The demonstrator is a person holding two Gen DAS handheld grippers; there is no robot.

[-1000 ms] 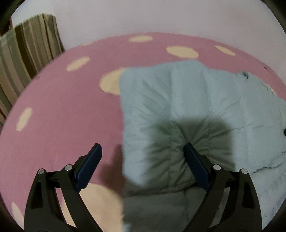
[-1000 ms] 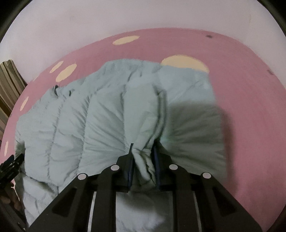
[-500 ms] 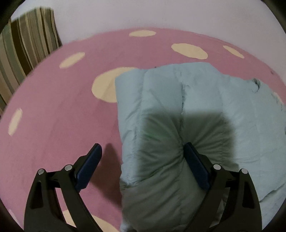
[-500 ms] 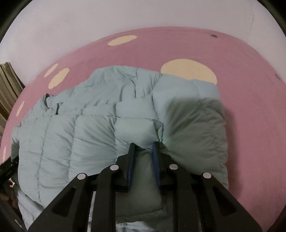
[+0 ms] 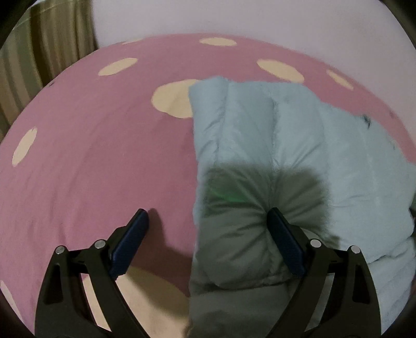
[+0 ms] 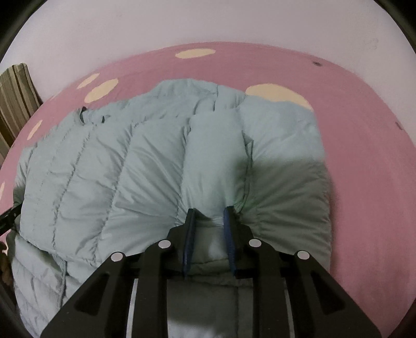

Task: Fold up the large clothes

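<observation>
- Your right tongs (image 6: 209, 215): opening, a fold of the quilted pale-blue puffer jacket (image 6: 145, 166) between them.
- Your left tongs (image 5: 208, 221): spread wide, released, straddling the jacket's edge.
- Bed sheet (image 5: 98, 145): pink, cream-spotted.

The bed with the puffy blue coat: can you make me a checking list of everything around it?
Surface: pink bedsheet with cream spots, coat lying on it.
Job's things: pale blue puffer jacket, folded over, its edge bunched near both grippers.
Clutter: nothing seen.
Grippers: left gripper has wide jaws, with the jacket's edge between them and only one pad against it; right gripper has narrow jaws that pinch a fold of jacket and are opening.
Cables: nothing seen.
Surroundings: plain pale wall behind the bed; striped curtain at the left.
</observation>
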